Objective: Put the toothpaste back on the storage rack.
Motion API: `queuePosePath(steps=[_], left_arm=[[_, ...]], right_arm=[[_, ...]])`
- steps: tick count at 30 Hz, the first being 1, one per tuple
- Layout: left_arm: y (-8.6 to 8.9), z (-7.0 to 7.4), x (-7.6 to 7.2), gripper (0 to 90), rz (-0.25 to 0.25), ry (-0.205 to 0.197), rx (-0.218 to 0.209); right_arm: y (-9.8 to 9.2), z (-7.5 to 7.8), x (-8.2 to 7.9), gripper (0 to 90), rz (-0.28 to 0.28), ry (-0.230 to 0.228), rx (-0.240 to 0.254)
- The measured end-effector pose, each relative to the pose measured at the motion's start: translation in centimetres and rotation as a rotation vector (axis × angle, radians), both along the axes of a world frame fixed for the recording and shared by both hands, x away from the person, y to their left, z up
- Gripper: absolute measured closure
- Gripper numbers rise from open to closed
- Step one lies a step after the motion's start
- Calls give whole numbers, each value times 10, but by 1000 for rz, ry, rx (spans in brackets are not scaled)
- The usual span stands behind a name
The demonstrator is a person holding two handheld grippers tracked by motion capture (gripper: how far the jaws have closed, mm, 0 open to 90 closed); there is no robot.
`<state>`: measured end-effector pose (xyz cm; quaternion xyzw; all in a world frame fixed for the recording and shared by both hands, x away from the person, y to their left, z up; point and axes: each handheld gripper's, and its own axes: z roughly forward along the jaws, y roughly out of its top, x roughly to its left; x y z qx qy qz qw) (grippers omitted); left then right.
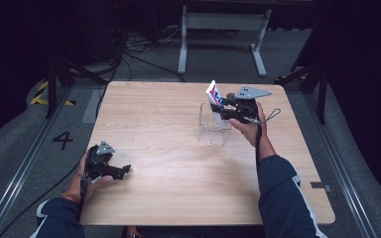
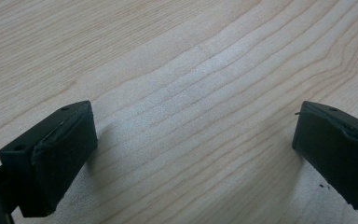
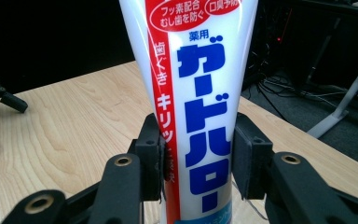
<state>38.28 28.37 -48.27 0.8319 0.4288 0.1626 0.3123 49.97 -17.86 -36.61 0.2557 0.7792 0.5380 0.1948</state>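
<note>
A white toothpaste tube [image 3: 191,93] with red and blue print stands upright between the pads of my right gripper [image 3: 196,156], which is shut on it. In the high view my right gripper [image 1: 224,110] holds the tube [image 1: 214,96] at the top of a clear plastic box [image 1: 213,130], with the tube's lower end inside the box. My left gripper [image 1: 124,171] rests near the table's front left corner. In its own view my left gripper [image 2: 193,149] is open, jaws wide apart just above bare wood.
The light wooden table [image 1: 178,188] has open surface between the two hands. Beyond its far edge a white table frame [image 1: 223,29] and cables lie on the dark floor. Black stands flank the table at both sides.
</note>
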Motion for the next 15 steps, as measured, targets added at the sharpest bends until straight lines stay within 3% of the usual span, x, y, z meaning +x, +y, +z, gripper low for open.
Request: queuePosePath(steps=[15], left_arm=[[0, 0, 0, 3, 0, 0, 0]], right_arm=[[-8, -13, 0, 602, 6, 1, -42]])
